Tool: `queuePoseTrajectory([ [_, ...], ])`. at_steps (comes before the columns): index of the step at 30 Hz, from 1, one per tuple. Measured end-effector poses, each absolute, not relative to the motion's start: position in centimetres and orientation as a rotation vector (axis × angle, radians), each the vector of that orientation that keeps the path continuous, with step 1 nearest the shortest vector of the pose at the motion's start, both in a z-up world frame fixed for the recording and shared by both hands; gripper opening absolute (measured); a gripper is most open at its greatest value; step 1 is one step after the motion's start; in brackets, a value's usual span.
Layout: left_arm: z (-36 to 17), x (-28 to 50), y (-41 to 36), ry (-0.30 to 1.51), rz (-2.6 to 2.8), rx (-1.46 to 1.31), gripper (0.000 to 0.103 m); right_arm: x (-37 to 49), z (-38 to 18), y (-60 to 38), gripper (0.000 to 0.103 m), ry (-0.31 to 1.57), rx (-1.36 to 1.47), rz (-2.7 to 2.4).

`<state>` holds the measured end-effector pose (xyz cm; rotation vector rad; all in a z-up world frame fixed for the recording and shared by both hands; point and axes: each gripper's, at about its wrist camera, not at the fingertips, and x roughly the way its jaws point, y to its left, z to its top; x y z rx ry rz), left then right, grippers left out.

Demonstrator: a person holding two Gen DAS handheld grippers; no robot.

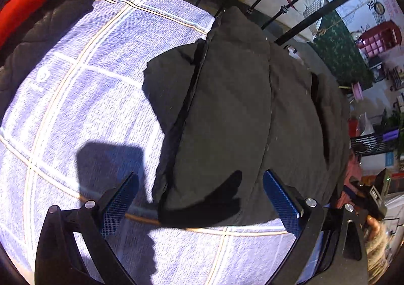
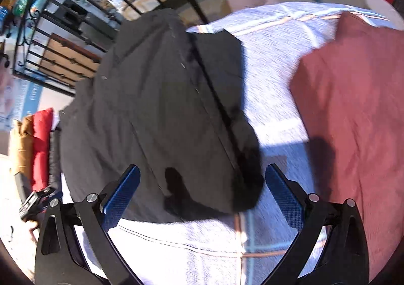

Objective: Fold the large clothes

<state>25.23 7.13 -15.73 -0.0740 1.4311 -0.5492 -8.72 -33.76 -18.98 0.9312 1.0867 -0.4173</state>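
Hand-held grippers (image 1: 200, 192) hover (jaws spread).

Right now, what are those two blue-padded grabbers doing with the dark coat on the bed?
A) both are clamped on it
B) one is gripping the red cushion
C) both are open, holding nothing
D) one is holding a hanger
C: the left gripper and right gripper both gape wide above the black coat, pads apart and empty.

We see hard, bright light; gripper shadows w/ crisp edges fall on the checked bedspread (image 1: 75, 108) and black coat (image 1: 227, 108). Bedspread near blown out. Right wrist view motion-blurred, esp. red cloth (image 2: 353, 108). Strong fisheye bending + dark vignette at both views' edges.
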Motion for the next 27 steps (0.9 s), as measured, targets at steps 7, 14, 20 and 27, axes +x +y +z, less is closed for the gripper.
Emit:
queuePoseTrajectory([
  [7,-17.8,28.4,5.4,1.492,-0.564,-0.161,0.096,-7.0,-21.4,-37.6,0.098,1.126,0.967,-0.358],
  [14,-20.0,29.6,5.3,1.539,-0.556,-0.182,0.096,-6.6,-24.7,-40.6,0.098,1.187,1.008,-0.33],
  [20,-22.2,30.2,5.0,1.58,-0.547,-0.181,0.097,-5.1,-27.2,-41.3,0.098,1.216,1.08,-0.29],
  [27,-23.4,30.8,4.4,1.585,-0.566,-0.161,0.098,-5.1,-27.9,-41.1,0.098,1.195,1.086,-0.28],
])
